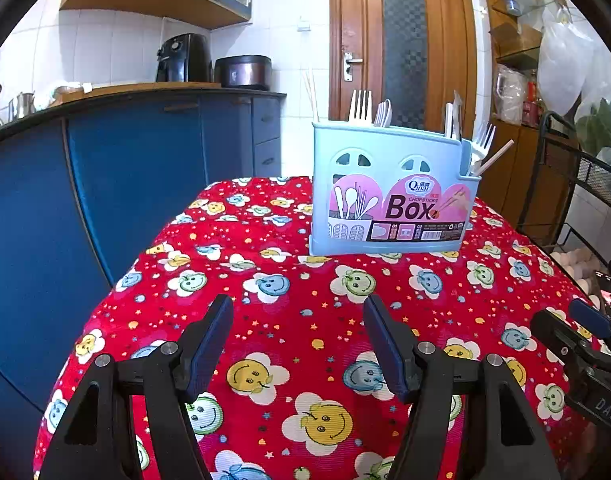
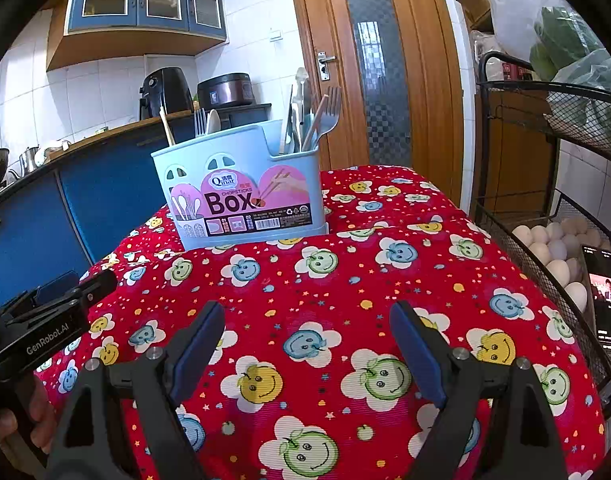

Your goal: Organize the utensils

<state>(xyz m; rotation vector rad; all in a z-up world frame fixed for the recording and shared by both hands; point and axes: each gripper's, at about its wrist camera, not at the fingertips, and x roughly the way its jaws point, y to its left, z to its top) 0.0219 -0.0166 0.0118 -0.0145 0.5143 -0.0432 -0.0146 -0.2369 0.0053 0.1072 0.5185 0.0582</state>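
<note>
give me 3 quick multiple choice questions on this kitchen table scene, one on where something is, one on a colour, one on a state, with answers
1. Where does the utensil box stand?
A. on the far part of the cloth-covered table
B. on the blue counter
C. in the wire basket

2. What colour is the box's plastic body?
A. red
B. light blue
C. black

3. How do the right tongs stand?
A. shut on a fork
B. shut on the box
C. open, with nothing between them

Answers:
1 A: the box rests on the red smiley tablecloth, beyond both tongs.
2 B: its walls are pale blue around the pink label.
3 C: only bare cloth shows between the two blue pads; the left tongs look the same.
</note>
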